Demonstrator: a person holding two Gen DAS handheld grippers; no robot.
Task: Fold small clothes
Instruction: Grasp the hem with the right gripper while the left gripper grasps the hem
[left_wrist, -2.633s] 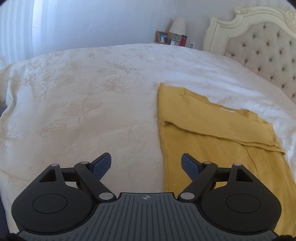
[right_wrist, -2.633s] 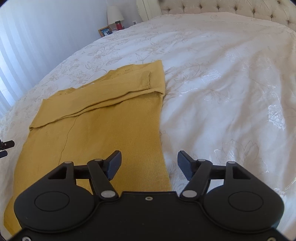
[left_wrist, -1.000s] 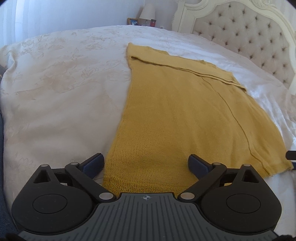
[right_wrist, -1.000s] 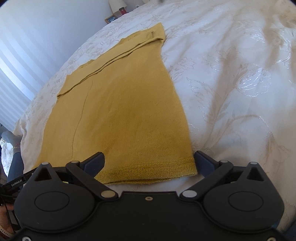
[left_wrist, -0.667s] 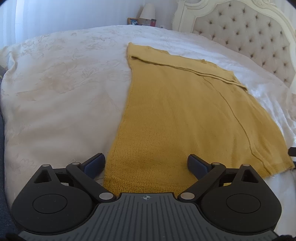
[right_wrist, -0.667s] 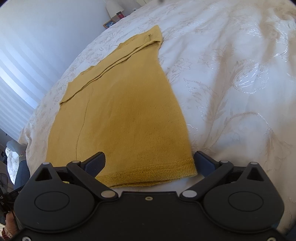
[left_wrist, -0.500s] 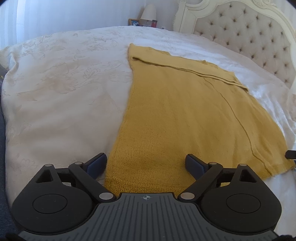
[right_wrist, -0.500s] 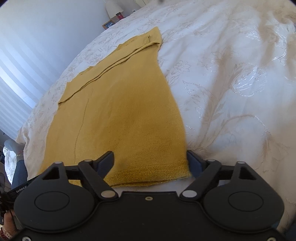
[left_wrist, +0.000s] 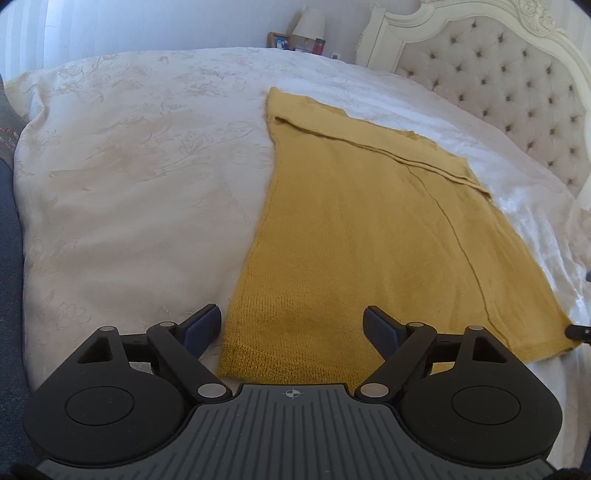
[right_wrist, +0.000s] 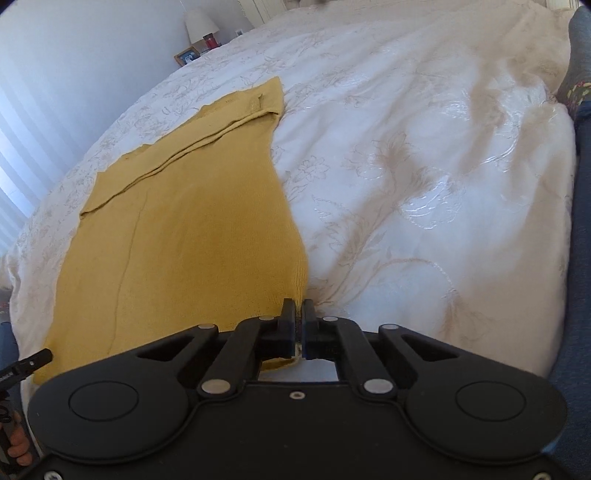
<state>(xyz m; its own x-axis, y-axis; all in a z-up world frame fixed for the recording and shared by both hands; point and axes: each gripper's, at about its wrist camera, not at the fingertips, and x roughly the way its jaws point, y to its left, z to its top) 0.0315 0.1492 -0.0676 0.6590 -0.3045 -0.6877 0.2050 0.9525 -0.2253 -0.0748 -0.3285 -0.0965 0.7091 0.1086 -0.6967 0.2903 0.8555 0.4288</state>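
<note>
1. Left wrist view. Left gripper (left_wrist: 291, 328): jaws wide apart, just been narrowing, pads clear of the cloth. Mustard knit top (left_wrist: 362, 236): flat on the white embroidered bedspread (left_wrist: 122, 192), its near hem corner between the fingers, sleeves folded across the far end. Advice: centre the hem corner between the pads, then close on knit only, leaving the bedspread out.
2. Same view, writing: none legible. Framed photo (left_wrist: 279, 40) and lamp (left_wrist: 309, 23) well beyond the fingertips, too small to read.
3. Right wrist view. Right gripper (right_wrist: 299, 314): jaws closed, pinching the top's (right_wrist: 192, 236) near right hem corner, which puckers at the fingertips. Advice: wait for the left grip, then lift both corners evenly toward the far end.
4. Same view, writing: faint lettering on the other gripper's finger at lower left, unreadable.
</note>
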